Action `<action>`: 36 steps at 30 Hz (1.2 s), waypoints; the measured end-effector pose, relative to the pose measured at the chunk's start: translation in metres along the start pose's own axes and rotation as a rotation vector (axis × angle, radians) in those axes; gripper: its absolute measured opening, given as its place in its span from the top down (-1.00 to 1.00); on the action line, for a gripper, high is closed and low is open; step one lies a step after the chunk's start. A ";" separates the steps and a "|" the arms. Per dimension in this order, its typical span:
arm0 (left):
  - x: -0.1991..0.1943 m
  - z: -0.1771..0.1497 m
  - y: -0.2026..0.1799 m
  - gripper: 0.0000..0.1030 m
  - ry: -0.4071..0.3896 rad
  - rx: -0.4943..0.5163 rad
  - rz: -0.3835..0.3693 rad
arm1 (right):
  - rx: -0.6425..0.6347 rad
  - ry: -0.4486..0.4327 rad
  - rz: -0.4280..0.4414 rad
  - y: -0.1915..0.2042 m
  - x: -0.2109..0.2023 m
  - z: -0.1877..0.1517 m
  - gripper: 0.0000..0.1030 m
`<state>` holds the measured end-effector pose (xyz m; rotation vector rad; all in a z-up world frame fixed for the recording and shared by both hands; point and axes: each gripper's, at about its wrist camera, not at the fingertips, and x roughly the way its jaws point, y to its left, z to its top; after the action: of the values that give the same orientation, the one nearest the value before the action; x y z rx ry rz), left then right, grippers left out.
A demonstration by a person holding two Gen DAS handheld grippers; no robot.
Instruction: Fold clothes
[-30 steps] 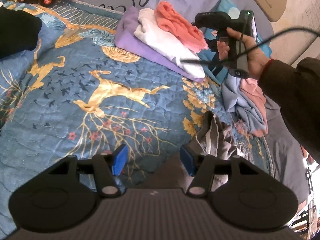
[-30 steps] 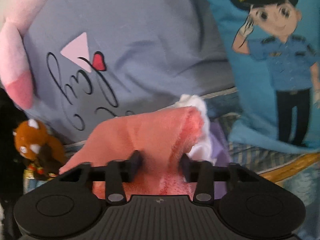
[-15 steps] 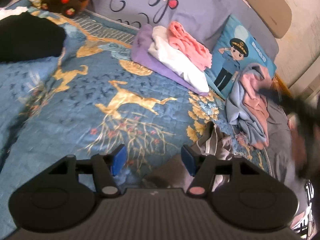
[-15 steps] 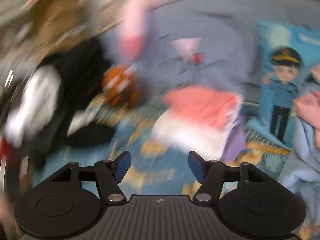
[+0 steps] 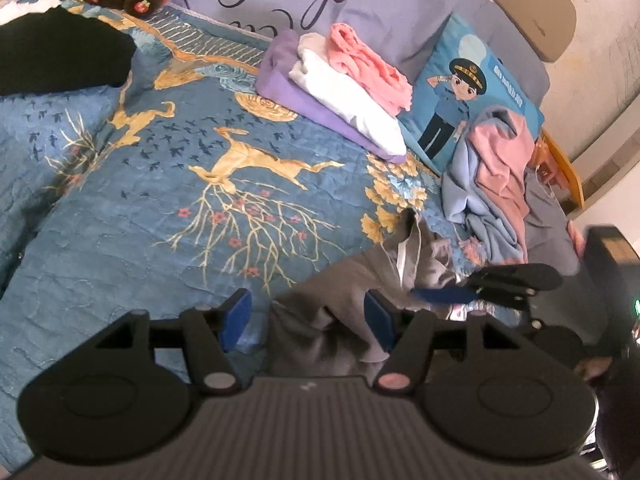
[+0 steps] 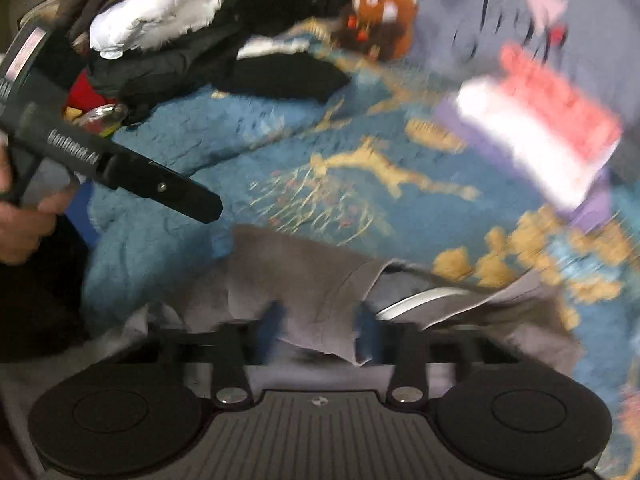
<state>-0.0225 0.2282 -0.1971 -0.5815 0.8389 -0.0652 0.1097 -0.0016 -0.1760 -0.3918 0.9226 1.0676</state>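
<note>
While the grey garment (image 5: 352,280) is lying crumpled on the blue quilt (image 5: 132,240) at the 6 o'clock edge of the left wrist view, the left gripper (image 5: 306,318) is being held over it with its jaws spread wide, the cloth showing between the blue pads (image 5: 237,314) but not being pinched. The right gripper (image 6: 316,322) is being seen blurred in its own view, jaws parted around a fold of the same grey garment; contact cannot be told. A folded stack (image 5: 340,84) of purple, white and pink items is resting at 12 o'clock, near the cartoon pillow (image 5: 464,92). A loose pile (image 5: 492,192) of light blue and pink clothes is lying at 3 o'clock.
</note>
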 end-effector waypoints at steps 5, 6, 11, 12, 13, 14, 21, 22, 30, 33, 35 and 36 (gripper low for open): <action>0.002 0.004 0.017 -0.30 -0.011 -0.055 -0.013 | 0.054 -0.090 0.040 -0.016 -0.017 0.031 0.97; 0.002 0.006 0.019 -0.30 -0.015 -0.064 -0.016 | 0.059 -0.108 0.030 -0.020 -0.018 0.040 0.97; -0.004 0.011 0.024 -0.31 -0.048 -0.086 -0.037 | 0.069 -0.159 -0.043 -0.036 -0.009 0.086 0.98; -0.005 0.011 0.025 -0.32 -0.049 -0.088 -0.035 | 0.077 -0.156 -0.049 -0.039 -0.003 0.095 1.00; -0.004 0.012 0.026 -0.32 -0.047 -0.092 -0.034 | 0.083 -0.152 -0.055 -0.042 0.003 0.104 1.00; -0.004 0.012 0.027 -0.32 -0.045 -0.095 -0.033 | 0.096 -0.147 -0.062 -0.045 0.011 0.112 1.00; 0.001 0.009 0.023 -0.32 -0.024 -0.075 -0.022 | 0.325 -0.186 -0.093 -0.068 0.038 0.133 0.81; 0.002 0.008 0.023 -0.32 -0.023 -0.075 -0.020 | 0.303 -0.181 -0.090 -0.063 0.035 0.129 0.75; 0.005 0.005 0.023 -0.32 -0.011 -0.075 -0.003 | -0.162 -0.014 -0.069 0.013 0.036 0.076 0.14; 0.006 0.004 0.022 -0.32 -0.006 -0.063 0.005 | -0.207 0.043 -0.057 0.024 0.053 0.067 0.29; 0.007 0.004 0.020 -0.32 -0.004 -0.049 0.010 | -0.204 0.084 -0.052 0.026 0.066 0.066 0.98; 0.008 0.003 0.019 -0.32 -0.004 -0.041 0.012 | -0.193 0.071 -0.059 0.024 0.065 0.068 0.96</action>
<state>-0.0178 0.2432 -0.2104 -0.6151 0.8413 -0.0359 0.1300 0.0929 -0.1856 -0.6171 0.8680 1.0978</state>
